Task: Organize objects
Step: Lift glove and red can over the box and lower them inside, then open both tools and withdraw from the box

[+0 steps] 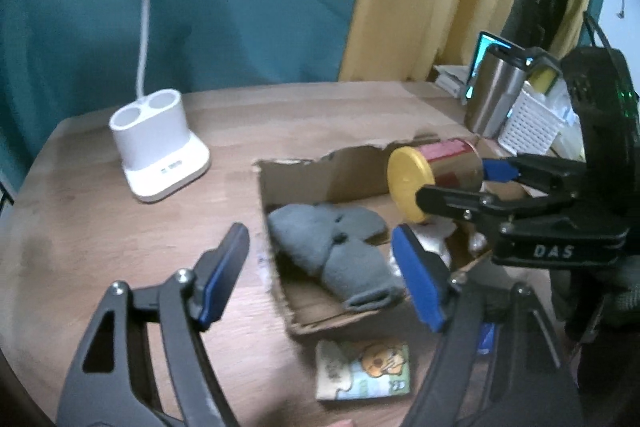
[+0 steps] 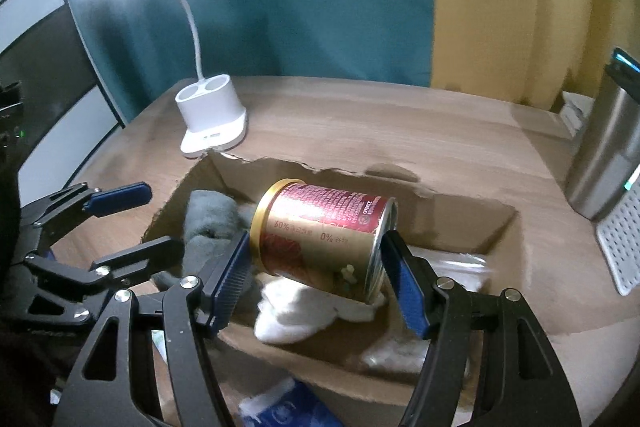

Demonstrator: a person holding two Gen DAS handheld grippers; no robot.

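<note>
The red-and-gold metal tin with a yellow plastic lid (image 2: 320, 237) lies on its side between the blue pads of the right gripper (image 2: 314, 275), lid end at the left pad, open-rim end at the right pad; both pads press on it, so it's clamped, held tilted over the open brown cardboard box (image 2: 460, 223). From the left wrist cam the same tin (image 1: 436, 179) hangs above the box's right half.

Left gripper (image 1: 320, 267) stands abt halfway open w/ nothing between its pads, above the box's near-left edge; the pair of grey knitted gloves (image 1: 336, 251) lies in the box just beyond it.

Hard to tell: tin's label text is too small to read. A white cloth (image 2: 296, 311) sits under the tin, partly hidden by it. Crinkly clear wrap in the box's right corner is blurred. A blue-and-white packet at the bottom edge is cut off.

Outside the box, on the wooden tabletop (image 1: 100, 219): a small cartoon picture card (image 1: 364, 371) near the front, a white lamp base w/ two round wells (image 1: 156, 143) at back left, a steel tumbler (image 1: 496, 95) and white perforated plastic basket (image 1: 528, 123) at right.
</note>
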